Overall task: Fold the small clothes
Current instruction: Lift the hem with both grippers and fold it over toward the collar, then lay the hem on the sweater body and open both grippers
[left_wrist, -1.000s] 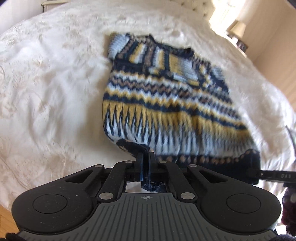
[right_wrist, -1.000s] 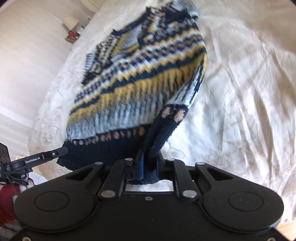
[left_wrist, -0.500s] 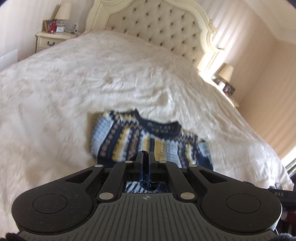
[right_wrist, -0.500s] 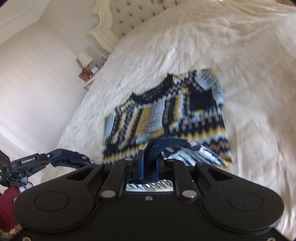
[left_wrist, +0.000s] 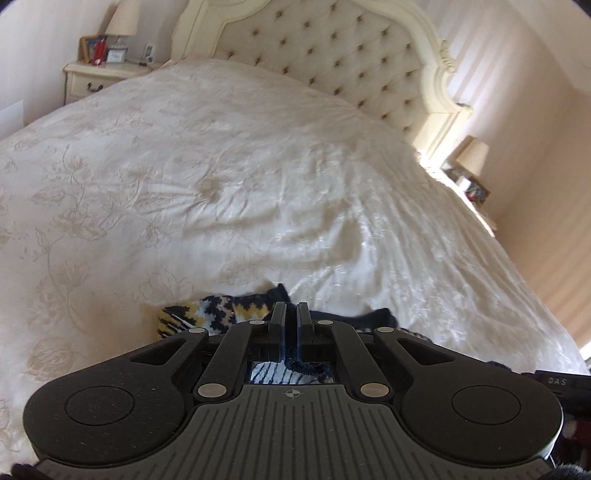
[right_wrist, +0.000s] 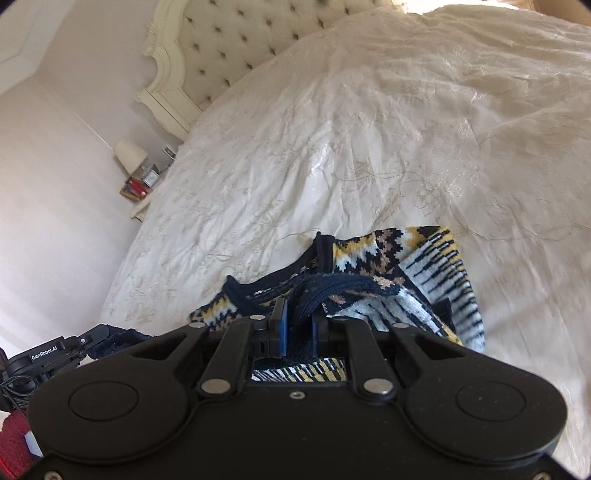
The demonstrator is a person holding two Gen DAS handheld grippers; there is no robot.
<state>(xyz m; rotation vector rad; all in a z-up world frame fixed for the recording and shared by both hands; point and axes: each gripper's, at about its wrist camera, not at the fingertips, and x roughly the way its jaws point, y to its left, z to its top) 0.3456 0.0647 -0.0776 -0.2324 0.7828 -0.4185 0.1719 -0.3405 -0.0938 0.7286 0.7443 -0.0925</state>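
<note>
While both grippers pinched hem, one patterned knit sweater [right_wrist: 388, 266] lay on bedspread [left_wrist: 221, 166]: left gripper [left_wrist: 290, 314], right gripper [right_wrist: 297, 314] clamped on navy rib.

Sweater [right_wrist: 388, 273] on the near part of the bed [left_wrist: 258, 166], headboard [left_wrist: 332, 48] at the far end, a nightstand [left_wrist: 99, 74] with a lamp [left_wrist: 123, 18] far left, another lamp [left_wrist: 474, 157] far right

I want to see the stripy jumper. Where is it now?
The jumper lies bunched on the white bedspread, low in both wrist views, its dark hem pinched in the left gripper and the right gripper.
</note>
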